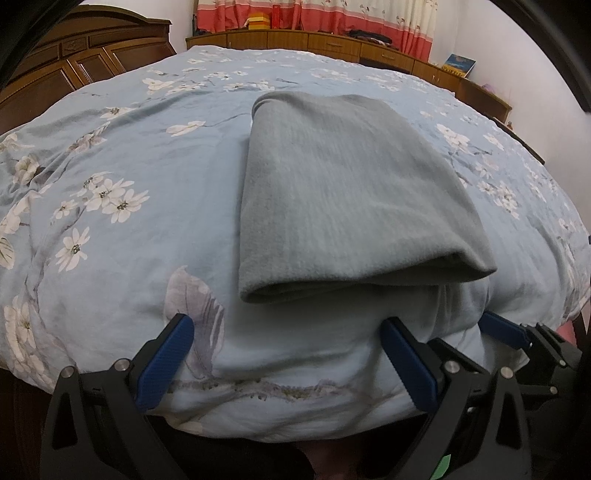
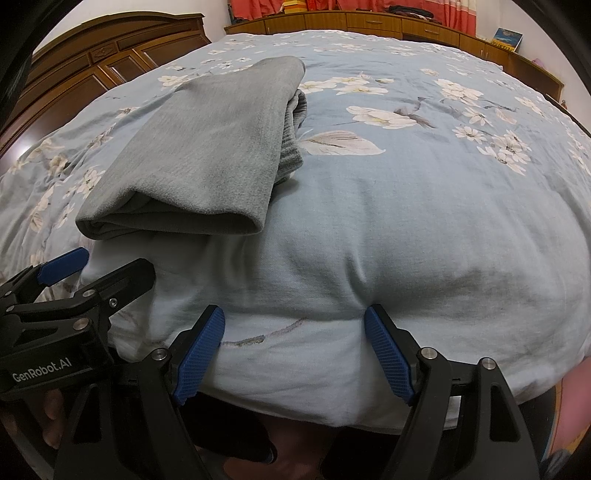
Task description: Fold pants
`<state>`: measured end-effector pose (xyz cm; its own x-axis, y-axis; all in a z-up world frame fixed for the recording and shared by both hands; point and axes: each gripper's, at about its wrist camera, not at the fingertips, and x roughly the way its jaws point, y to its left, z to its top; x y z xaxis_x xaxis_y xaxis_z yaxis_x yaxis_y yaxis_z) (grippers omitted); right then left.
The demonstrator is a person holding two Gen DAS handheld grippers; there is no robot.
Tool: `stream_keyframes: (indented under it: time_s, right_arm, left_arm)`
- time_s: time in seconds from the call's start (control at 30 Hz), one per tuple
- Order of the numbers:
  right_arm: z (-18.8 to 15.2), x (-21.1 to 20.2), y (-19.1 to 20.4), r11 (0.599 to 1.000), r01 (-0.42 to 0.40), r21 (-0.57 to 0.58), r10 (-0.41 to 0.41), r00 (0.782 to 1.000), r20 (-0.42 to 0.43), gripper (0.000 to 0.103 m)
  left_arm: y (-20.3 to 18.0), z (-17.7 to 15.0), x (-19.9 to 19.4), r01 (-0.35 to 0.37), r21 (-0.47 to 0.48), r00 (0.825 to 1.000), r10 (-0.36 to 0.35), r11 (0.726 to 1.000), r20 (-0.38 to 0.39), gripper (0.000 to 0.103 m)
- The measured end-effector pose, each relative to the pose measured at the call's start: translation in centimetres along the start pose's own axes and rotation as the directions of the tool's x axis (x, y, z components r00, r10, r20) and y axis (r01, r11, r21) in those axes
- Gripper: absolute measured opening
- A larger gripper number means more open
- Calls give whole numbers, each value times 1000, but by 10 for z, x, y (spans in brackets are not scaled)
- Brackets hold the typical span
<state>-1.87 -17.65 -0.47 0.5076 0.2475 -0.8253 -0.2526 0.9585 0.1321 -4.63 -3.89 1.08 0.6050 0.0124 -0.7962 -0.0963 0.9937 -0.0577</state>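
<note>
The grey pants (image 1: 340, 192) lie folded into a compact rectangle on the blue floral bed cover (image 1: 122, 155); in the right wrist view the pants (image 2: 207, 155) sit to the upper left, a ribbed cuff showing at their right edge. My left gripper (image 1: 288, 325) hovers open at the bed's near edge, just below the folded bundle, nothing between its blue pads. My right gripper (image 2: 295, 317) is open too, over bare cover to the right of the pants. The left gripper (image 2: 85, 266) shows at the left of the right wrist view.
A dark wooden headboard (image 1: 74, 62) stands at the far left. Low wooden cabinets (image 1: 325, 42) run along the back wall under red and white curtains (image 1: 314, 14). A picture (image 1: 460, 64) leans at the back right. The bed's front edge (image 2: 332, 413) is right below the grippers.
</note>
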Motion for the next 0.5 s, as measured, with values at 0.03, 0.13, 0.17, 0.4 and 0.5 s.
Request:
stream_keyframes:
  time_s: [0.03, 0.13, 0.17, 0.4, 0.5]
  right_arm:
    - [0, 0, 0, 1000, 0, 0, 0, 1000, 0, 80]
    - [0, 0, 0, 1000, 0, 0, 0, 1000, 0, 80]
    - [0, 0, 0, 1000, 0, 0, 0, 1000, 0, 80]
    - [0, 0, 0, 1000, 0, 0, 0, 1000, 1, 80]
    - [0, 0, 0, 1000, 0, 0, 0, 1000, 1, 80]
  left_arm:
    - [0, 0, 0, 0, 0, 1000, 0, 1000, 0, 103]
    - [0, 0, 0, 0, 1, 1000, 0, 1000, 0, 103]
    - [0, 0, 0, 0, 0, 1000, 0, 1000, 0, 103]
    - [1, -1, 0, 6, -3, 1000, -6, 1000, 0, 103]
    - [1, 0, 0, 7, -3, 1000, -7, 1000, 0, 103]
